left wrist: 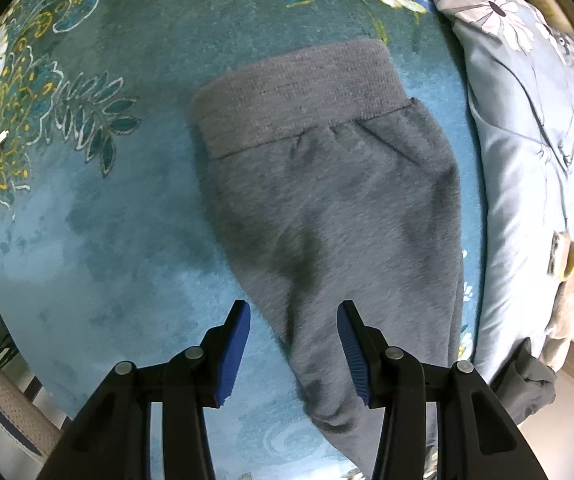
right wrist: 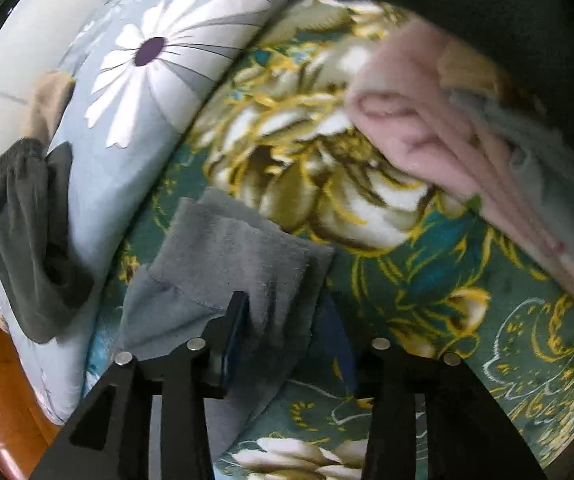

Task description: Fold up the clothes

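**Grey trousers lie on the flowered blanket, both grippers loose**

The grey trousers lie flat on a teal blanket printed with gold and white flowers. Their ribbed waistband is at the far end in the left wrist view, and the legs run back toward the camera, folded lengthwise into one narrow strip.

The left gripper hangs above the lower part of the trousers with its blue pads apart. The cloth lies beneath the gap and the pads do not press on it.

In the right wrist view the right gripper stands over the other end of the grey cloth, where a hemmed edge lies doubled on the blanket. Its jaws are apart; the left pad stands against the cloth and the right pad is blurred and clear of it, so the cloth is between them but not pinched.

A pale blue quilt with white daisies lies along one side of the blanket. A dark grey garment is draped over the quilt's edge. A blurred pile of pink folded clothes sits on the blanket at the upper right of the right wrist view. No basket, box or other container is in view; every garment lies on the bedding.
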Demonstrator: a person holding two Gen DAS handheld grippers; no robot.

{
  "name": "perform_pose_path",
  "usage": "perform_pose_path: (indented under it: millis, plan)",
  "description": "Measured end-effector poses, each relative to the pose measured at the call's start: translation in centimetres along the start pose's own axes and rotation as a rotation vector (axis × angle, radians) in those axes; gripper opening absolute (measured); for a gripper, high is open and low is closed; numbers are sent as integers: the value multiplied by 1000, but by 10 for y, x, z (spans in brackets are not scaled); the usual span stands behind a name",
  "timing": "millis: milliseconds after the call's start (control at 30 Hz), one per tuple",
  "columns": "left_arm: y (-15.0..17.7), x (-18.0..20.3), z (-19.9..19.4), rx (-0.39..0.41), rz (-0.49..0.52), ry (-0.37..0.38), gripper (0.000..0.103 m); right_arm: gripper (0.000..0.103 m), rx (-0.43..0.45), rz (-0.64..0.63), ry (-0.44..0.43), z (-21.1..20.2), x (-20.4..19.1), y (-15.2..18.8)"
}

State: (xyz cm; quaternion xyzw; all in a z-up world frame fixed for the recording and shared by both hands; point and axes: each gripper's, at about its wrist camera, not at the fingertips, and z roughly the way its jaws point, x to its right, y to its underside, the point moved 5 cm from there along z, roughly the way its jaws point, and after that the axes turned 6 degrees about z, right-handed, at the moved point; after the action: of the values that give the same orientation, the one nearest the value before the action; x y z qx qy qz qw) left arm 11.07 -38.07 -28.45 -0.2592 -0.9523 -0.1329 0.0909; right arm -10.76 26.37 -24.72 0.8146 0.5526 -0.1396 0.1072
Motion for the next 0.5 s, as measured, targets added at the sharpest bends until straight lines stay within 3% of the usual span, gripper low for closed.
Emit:
perform_pose_path:
  millis: [167,233,300,400,500]
  plan:
    - [-2,0,-7,0,10,12,49,42,-33,178,-128,11,12,-4]
    - [-4,0,-10,2,13,34,49,22,-49,260,-173,12,14,-3]
    - [-5,-1,-12,-1,11,53,49,18,-48,309,-206,5,12,-3]
    - [-7,-9,-17,-1,0,83,50,17,-10,245,-210,-24,-7,1]
    - [3,-26,-23,-4,-5,104,51,17,59,47,-181,-71,-49,14]
